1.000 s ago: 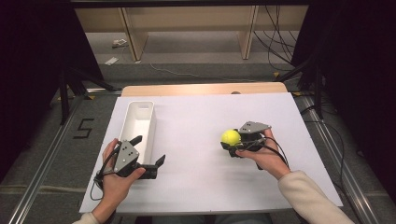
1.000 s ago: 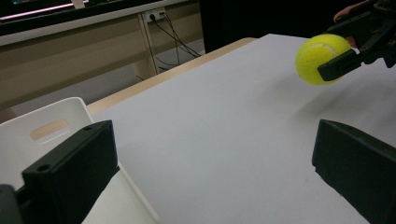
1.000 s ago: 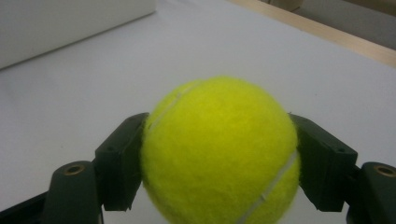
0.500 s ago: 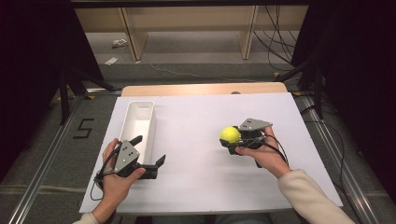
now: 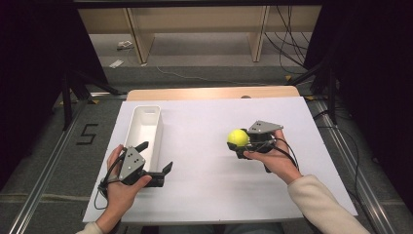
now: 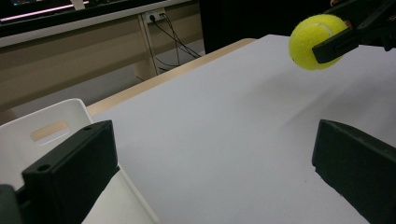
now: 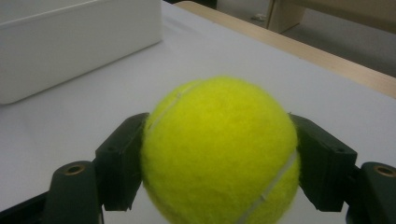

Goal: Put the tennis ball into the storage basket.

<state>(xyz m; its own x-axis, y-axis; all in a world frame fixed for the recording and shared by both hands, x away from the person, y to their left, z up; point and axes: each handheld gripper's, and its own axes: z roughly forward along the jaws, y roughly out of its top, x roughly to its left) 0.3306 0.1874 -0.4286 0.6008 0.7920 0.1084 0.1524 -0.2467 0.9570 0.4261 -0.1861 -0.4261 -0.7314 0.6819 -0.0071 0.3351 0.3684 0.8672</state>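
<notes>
A yellow tennis ball [image 5: 237, 137] is clamped between the jaws of my right gripper [image 5: 241, 141], held a little above the white table [image 5: 204, 195] at centre right. In the right gripper view the ball [image 7: 219, 149] sits squarely between both black jaws. From the left gripper view the ball [image 6: 314, 41] hangs at the upper right, off the surface. My left gripper [image 5: 156, 161] rests near the front left, jaws wide apart and nothing between them, right beside the white bin [image 5: 143, 131].
The long white bin [image 6: 28, 135] lies lengthwise along the table's left side; its wall [image 7: 70, 42] shows at the upper left of the right gripper view. A wooden strip [image 5: 214, 92] edges the table's far side, with shelving legs and cables on the floor beyond.
The right gripper has lifted the ball slightly and shifted a little toward the far side. The left gripper has stayed put.
</notes>
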